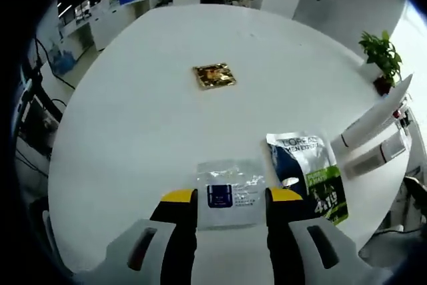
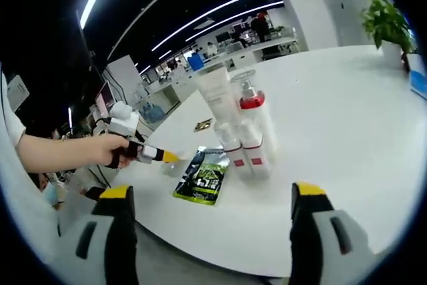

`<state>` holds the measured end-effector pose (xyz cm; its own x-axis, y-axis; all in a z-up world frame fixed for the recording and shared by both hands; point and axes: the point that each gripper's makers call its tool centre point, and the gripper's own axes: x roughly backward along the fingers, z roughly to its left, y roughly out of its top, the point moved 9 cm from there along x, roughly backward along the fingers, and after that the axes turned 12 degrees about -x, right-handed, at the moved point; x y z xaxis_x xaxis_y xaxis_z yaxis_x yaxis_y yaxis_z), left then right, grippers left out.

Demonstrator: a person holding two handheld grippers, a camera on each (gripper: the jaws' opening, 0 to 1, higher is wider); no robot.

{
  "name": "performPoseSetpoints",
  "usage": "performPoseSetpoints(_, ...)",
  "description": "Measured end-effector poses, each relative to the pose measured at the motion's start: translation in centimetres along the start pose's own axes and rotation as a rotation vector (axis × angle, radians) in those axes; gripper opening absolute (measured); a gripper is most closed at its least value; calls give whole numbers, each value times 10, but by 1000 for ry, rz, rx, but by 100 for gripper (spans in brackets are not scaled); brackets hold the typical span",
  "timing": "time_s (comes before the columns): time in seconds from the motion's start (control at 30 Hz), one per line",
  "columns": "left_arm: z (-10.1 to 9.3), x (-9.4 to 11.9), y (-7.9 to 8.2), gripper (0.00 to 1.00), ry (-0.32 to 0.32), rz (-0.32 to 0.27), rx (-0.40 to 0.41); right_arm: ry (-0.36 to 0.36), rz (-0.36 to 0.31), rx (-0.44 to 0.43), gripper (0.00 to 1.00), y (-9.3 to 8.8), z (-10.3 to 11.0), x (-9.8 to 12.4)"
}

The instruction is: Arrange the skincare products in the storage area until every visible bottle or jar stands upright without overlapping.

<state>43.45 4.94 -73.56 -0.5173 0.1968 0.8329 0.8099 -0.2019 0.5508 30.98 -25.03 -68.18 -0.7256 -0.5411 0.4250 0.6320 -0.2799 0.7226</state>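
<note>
A clear sachet with a blue label (image 1: 230,193) lies flat on the white table (image 1: 147,111), between the yellow tips of my left gripper (image 1: 231,197), which is open around it. To its right lies a green and white sachet (image 1: 311,173), and white tubes (image 1: 371,125) stand at the right edge. In the right gripper view, a tall white tube (image 2: 217,93), a red-capped bottle (image 2: 252,103) and two small white bottles (image 2: 241,148) stand upright in a tight cluster. My right gripper (image 2: 211,191) is open, well short of them. A hand holds the left gripper (image 2: 171,157) near the green sachet (image 2: 203,175).
A gold sachet (image 1: 214,75) lies alone near the table's middle, also seen as the gold sachet (image 2: 203,125) behind the cluster. A potted plant (image 1: 381,58) stands at the far right edge. Office desks and monitors sit beyond the table.
</note>
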Motion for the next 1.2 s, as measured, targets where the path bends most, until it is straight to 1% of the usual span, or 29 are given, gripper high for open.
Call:
performPoseSetpoints(0.13, -7, 2, -8, 38, -5, 9, -9, 1, 0, -1, 98, 1, -1, 0)
performPoseSetpoints(0.43, -16, 7, -25, 38, 13, 20, 4, 3, 3, -1, 98, 2, -1, 0)
performPoseSetpoints(0.67, -19, 7, -34, 38, 21, 26, 3, 3, 9, 1, 98, 2, -1, 0)
performPoseSetpoints(0.83, -20, 8, -35, 38, 33, 14, 3, 3, 9, -1, 97, 2, -1, 1)
performPoseSetpoints(1.0, -21, 7, -35, 38, 43, 2, 32, 2, 9, -1, 97, 2, -2, 1)
performPoseSetpoints(1.2, -22, 5, -34, 38, 55, -7, 30, -1, 9, -2, 97, 2, -2, 1)
